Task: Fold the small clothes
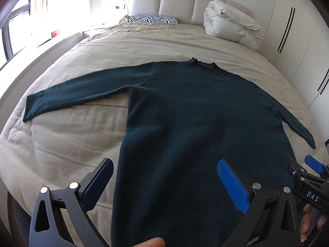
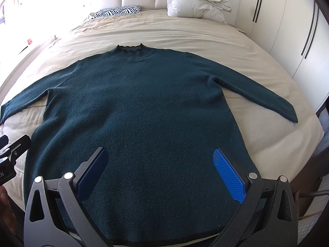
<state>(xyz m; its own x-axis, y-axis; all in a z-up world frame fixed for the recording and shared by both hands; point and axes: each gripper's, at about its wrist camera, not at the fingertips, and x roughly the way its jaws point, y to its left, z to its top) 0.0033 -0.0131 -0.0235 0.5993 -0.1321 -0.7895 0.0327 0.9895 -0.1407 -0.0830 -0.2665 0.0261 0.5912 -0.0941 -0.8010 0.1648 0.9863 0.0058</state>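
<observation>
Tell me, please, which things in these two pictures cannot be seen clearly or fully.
- Sweater hem: in both wrist views, partly covered by the open left gripper and open right gripper.
- Left sleeve cuff: cut off by the right wrist view's left edge.
- Window area: overexposed in the left wrist view.
- Red object beside the bed: too small to identify.

Home bedroom: bed (image 1: 144, 41), headboard (image 1: 176, 0), wardrobe (image 1: 298, 30).

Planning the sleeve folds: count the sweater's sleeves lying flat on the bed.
2. The left sleeve stretches out toward the window side; the right sleeve stretches toward the wardrobe side. Both lie flat on the bed, neither folded in.
</observation>
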